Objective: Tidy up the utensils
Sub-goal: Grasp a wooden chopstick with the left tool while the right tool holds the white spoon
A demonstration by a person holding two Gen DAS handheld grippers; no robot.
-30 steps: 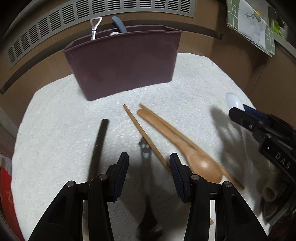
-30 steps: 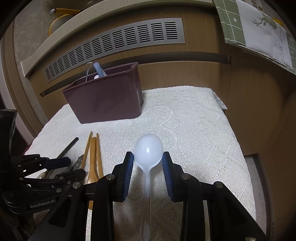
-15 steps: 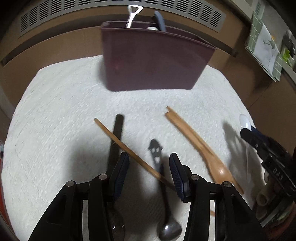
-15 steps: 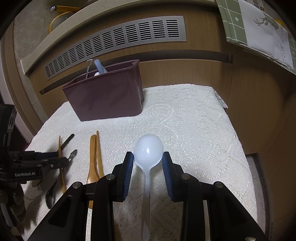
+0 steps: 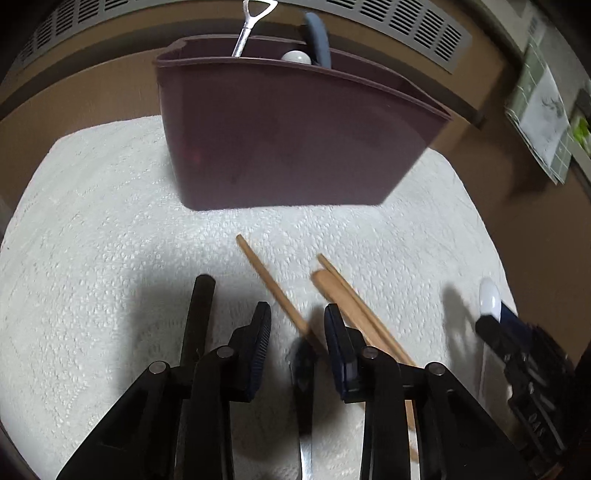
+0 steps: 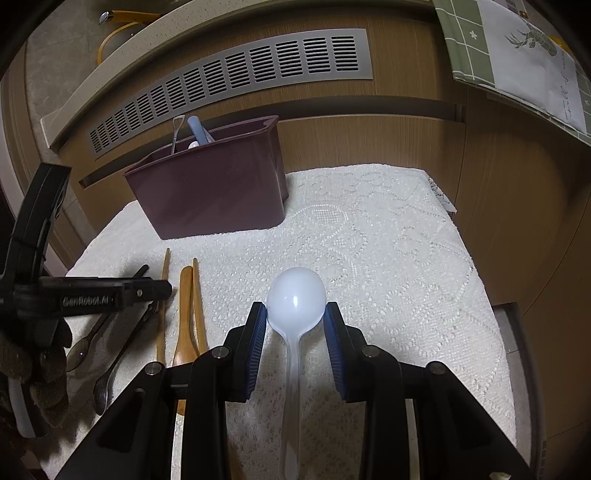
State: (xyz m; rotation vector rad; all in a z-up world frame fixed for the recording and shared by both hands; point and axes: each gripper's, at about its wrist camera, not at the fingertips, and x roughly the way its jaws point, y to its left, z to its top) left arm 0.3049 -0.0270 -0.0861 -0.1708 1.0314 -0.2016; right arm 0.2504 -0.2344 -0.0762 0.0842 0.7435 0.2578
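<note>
A dark maroon plastic utensil caddy [image 6: 212, 188] stands at the far side of the worktop [image 6: 388, 258], which is covered by a white lace cloth. A silver metal handle with a loop end [image 5: 248, 26], a blue-grey handle [image 5: 317, 38] and a small white rounded tip [image 5: 296, 57] stick up out of the caddy's back section.

The left gripper [image 5: 297, 334] hangs above the loose utensils in front of the caddy, its fingers [image 5: 258, 339] apart and holding nothing. Below the gap between them lie a single wooden chopstick [image 5: 271, 280] and the blurred dark handle end of a metal spoon [image 5: 301, 362]. To the right of these lie a wooden spoon [image 6: 184, 317] and, just beside it, a second wooden chopstick [image 6: 198, 299]. To the left, a black-handled spoon [image 5: 197, 317] lies on the cloth, partly hidden under the left finger's arm.

The right gripper [image 6: 295, 325] sits low over the cloth, well apart from the caddy. Its fingers [image 6: 334, 339] are spread, with the bowl of a translucent white plastic spoon [image 6: 295, 295] lying between the tips. The bowl nearly fills the gap, and whether the pads touch it cannot be told. The spoon's handle runs back toward the camera, flat on the cloth.
</note>
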